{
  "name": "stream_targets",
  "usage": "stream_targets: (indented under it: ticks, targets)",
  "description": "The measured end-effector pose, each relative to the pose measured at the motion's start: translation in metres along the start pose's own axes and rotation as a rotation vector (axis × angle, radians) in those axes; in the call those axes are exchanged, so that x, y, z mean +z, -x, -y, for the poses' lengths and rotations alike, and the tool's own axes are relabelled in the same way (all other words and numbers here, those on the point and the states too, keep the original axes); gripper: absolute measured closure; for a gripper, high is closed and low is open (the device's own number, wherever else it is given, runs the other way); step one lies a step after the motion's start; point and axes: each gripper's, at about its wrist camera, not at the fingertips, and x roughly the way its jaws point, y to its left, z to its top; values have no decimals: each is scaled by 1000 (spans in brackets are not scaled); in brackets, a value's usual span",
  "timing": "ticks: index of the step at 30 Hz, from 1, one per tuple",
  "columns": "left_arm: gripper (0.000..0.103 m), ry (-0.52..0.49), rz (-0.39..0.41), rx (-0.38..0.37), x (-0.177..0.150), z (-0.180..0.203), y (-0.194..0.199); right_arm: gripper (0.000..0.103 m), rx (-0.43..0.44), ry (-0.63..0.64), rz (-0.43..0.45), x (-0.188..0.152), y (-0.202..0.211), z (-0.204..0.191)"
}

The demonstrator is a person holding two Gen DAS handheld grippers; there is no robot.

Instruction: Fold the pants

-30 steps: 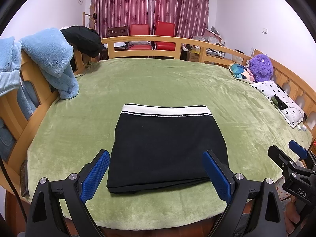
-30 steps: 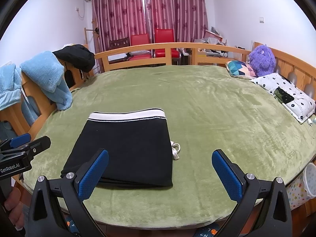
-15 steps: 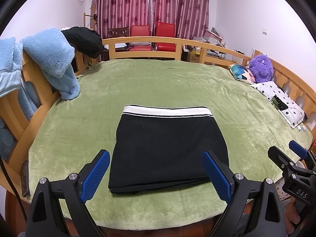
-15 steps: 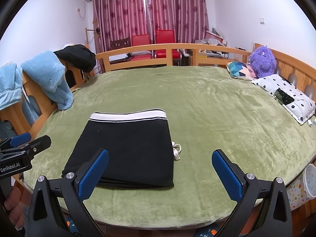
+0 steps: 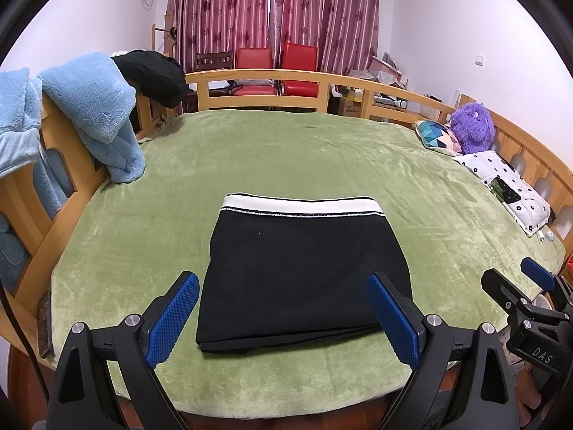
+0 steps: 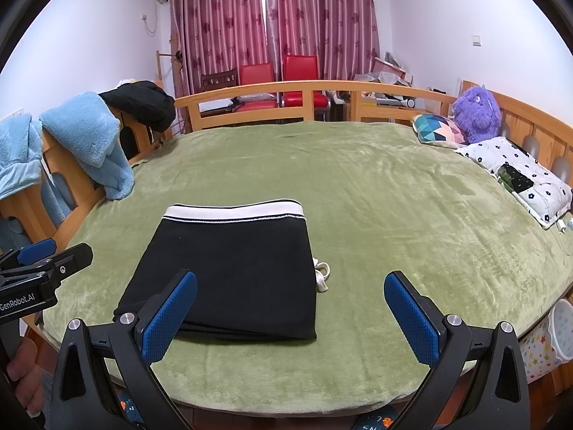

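The big green blanket covers the whole bed and gives a soft, flat place to fold on. Near its front edge lie the black pants, folded into a neat, thick block. I think they sit close to the edge so the person can reach them without stretching. The white waistband points away toward the red curtains, and the folded end faces the person. The block is about as wide as it is long, so it has no clear long side. A little white drawstring peeks out on the right side, just beside the pants.

The left gripper is held in front of the pants with its blue fingers spread wide, and it grabs nothing. The right gripper is wide apart too and is also empty. To me the folding looks done.
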Motion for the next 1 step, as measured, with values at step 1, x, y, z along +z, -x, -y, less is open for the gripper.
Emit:
stream_targets:
  ticks: [1]
  targets:
    - [8, 1, 1, -1, 0, 1, 1, 0, 1, -1, 1, -1, 0, 0]
